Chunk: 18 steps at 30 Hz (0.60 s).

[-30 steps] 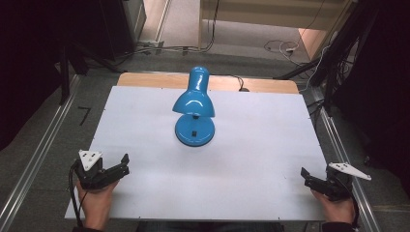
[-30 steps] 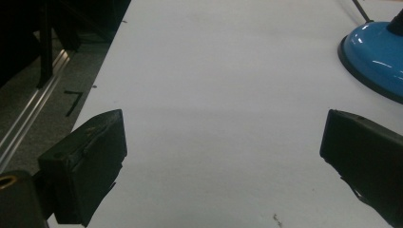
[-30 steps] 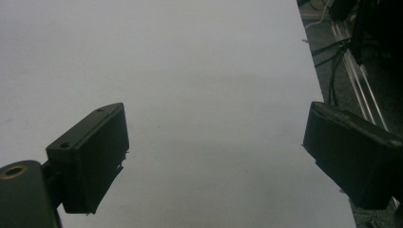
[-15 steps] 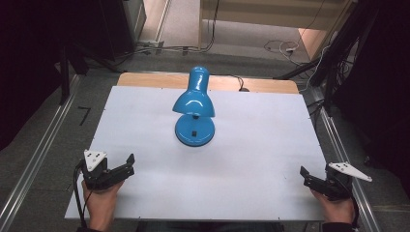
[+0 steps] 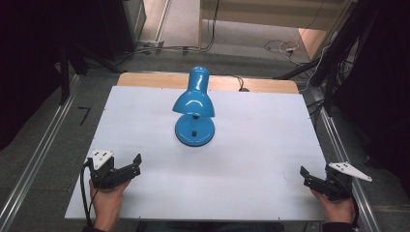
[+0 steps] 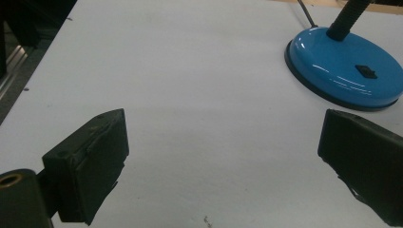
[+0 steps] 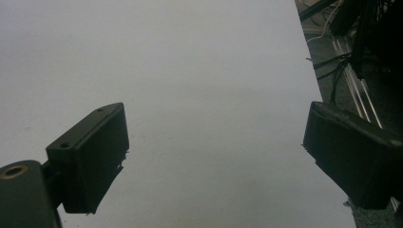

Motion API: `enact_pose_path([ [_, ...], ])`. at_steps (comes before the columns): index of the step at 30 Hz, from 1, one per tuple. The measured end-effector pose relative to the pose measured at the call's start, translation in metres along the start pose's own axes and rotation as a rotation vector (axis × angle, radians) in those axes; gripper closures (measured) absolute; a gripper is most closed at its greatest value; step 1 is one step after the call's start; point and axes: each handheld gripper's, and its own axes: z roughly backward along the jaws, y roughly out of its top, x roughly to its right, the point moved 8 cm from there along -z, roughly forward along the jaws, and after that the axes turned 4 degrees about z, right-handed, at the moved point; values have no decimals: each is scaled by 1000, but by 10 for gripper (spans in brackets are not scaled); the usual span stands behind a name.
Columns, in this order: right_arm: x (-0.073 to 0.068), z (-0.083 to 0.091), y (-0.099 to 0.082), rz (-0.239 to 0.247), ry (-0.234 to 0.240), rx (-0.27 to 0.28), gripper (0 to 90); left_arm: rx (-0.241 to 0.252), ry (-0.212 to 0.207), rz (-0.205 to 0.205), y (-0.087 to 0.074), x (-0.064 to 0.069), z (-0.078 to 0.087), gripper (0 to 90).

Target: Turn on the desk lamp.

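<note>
A blue desk lamp (image 5: 195,108) stands on the white table top (image 5: 251,145), its shade bent down over its round base (image 6: 343,66), which has a small black switch. My left gripper (image 5: 133,166) rests near the front left corner, open, jaws pointing toward the lamp with nothing between them. In the left gripper view the base lies ahead to the right, past the right jaw. My right gripper (image 5: 307,176) sits at the front right edge, open and empty, over bare table (image 7: 190,71).
A wooden strip (image 5: 145,79) runs along the table's far edge, with the lamp's black cord (image 5: 239,82) crossing it. Metal rails (image 5: 43,154) flank both sides. Cables (image 7: 332,71) lie on the floor right of the table.
My left gripper has shifted a little to the right and forward, toward the lamp. The right gripper and the lamp have stayed put.
</note>
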Motion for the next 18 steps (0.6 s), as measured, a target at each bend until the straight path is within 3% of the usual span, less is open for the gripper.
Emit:
enact_pose_path([
  [18, 1, -1, -1, -9, 5, -1, 66, -1, -20, 2, 1, 12, -5, 46],
])
